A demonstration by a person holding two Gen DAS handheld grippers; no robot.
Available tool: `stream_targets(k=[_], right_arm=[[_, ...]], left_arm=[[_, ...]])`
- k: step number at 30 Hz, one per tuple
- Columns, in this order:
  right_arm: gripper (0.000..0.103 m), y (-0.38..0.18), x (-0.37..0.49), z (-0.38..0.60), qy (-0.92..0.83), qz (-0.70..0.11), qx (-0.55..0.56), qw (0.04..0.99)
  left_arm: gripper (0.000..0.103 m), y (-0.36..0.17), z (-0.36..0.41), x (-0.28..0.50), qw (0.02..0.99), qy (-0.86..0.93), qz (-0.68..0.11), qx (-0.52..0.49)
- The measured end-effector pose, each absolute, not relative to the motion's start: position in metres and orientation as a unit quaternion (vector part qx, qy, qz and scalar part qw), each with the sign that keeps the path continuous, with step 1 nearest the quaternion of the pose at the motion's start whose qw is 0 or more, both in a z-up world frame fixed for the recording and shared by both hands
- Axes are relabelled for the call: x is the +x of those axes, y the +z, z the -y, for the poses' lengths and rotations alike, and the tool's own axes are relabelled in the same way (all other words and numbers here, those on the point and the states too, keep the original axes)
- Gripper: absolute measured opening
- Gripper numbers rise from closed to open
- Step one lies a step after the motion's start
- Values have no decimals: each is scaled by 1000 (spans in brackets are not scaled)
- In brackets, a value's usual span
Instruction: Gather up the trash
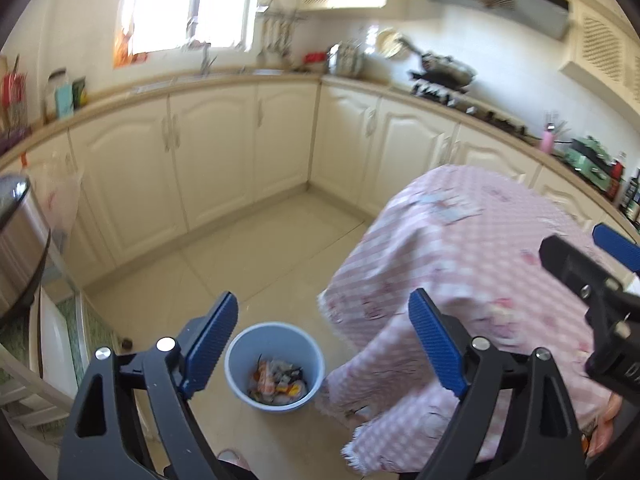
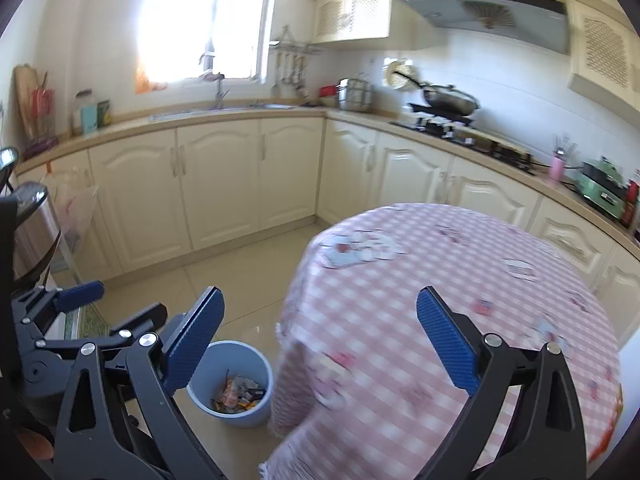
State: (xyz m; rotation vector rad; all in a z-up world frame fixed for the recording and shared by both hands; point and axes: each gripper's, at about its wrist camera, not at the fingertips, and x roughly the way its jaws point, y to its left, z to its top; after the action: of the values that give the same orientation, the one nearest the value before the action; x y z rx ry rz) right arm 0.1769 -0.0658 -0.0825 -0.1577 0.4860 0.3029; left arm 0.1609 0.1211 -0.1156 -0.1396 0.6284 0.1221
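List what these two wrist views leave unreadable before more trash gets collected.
- Bin contents: left wrist view, wrappers too small and blurred to identify.
- Bin: right wrist view, the right tool's left finger hides its near-left rim.
- Tablecloth: both views, motion blur smears the printed pictures; any trash on it cannot be told.
- Floor under the table: hidden by the hanging cloth.
- Steel container: cut off by the left edge.

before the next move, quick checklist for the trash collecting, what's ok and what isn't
1. Left gripper empty, jaws open: ok.
2. Right gripper empty, jaws open: ok.
3. Blue bin upright on the floor, mouth unobstructed: ok.
4. Trash inside the bin, none seen on the floor beside it: ok.
5. Pink checked tablecloth free of leftover trash: cannot tell, picture blurred.
6. Room left in the bin: ok, contents sit low.
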Motion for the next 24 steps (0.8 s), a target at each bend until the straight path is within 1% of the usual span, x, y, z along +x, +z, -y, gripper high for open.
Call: stream_targets(k=[6,12,22,24], right_arm=[[95,-59,135,122,125,-212,-47,968],[95,-44,95,161,101,-182,-30,978],[95,-23,43,201,76,-143,-11,987],[95,-18,34,205,74,-133,-10,988]], left_arm=[[89,-74,-70,124,962,32,-266,-43],[90,-46,-29,90,971,4,-237,-19],[90,-16,6,47,979,-22,-201,4],[92,-8,10,37,982,-20,-189,7]])
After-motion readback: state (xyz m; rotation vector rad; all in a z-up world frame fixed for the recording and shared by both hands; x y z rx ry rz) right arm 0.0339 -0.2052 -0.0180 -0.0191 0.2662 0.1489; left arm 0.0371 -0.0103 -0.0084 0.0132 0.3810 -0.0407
